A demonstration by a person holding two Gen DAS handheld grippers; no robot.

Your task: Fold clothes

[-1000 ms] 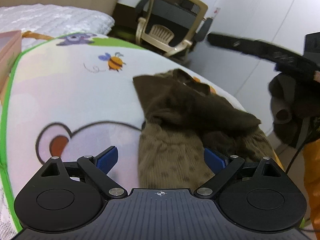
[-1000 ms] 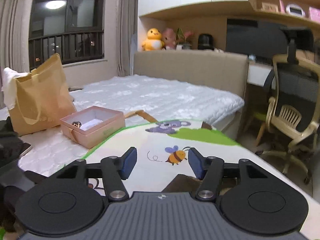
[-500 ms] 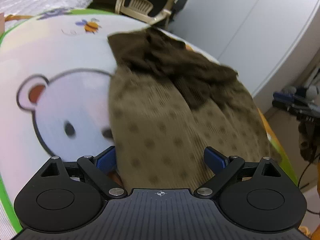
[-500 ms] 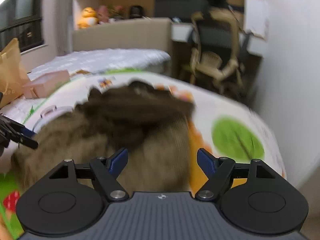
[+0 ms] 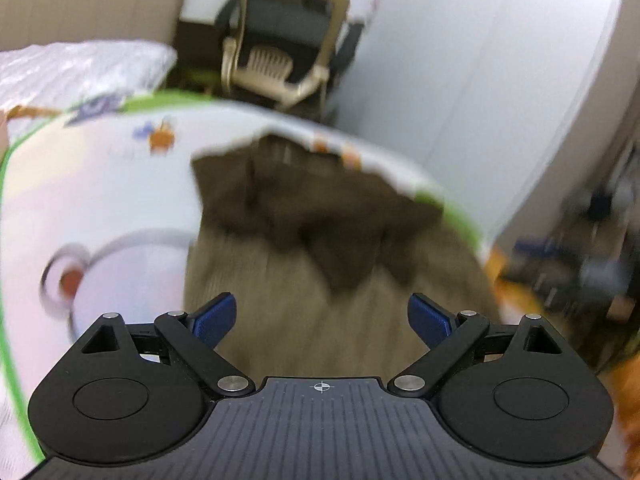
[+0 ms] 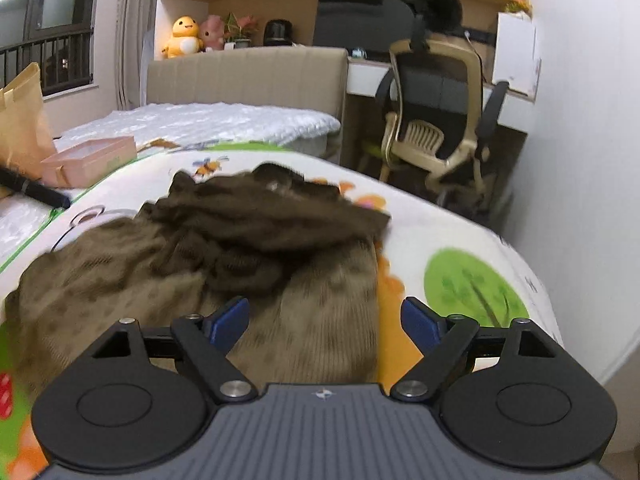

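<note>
A brown garment [image 5: 320, 240] lies on a cartoon-print play mat [image 5: 100, 184]. Its near part is light brown, ribbed and spotted; a dark brown part is bunched across its far half. It also shows in the right wrist view [image 6: 224, 248]. My left gripper [image 5: 322, 316] is open and empty, just above the garment's near edge. My right gripper [image 6: 325, 318] is open and empty over the garment's near right part, its right finger over the mat [image 6: 480, 248].
A beige office chair [image 6: 436, 120] stands past the mat's far edge by a white wall [image 6: 580, 160]. A pink box [image 6: 88, 158] and a tan bag [image 6: 20, 120] sit on the white bed [image 6: 208, 122] at left. Dark clutter lies on the floor [image 5: 580, 264] at right.
Both grippers have come in over the garment. The right view swung from the bed to the garment. The left view has tilted up a little. Both jaws stayed open.
</note>
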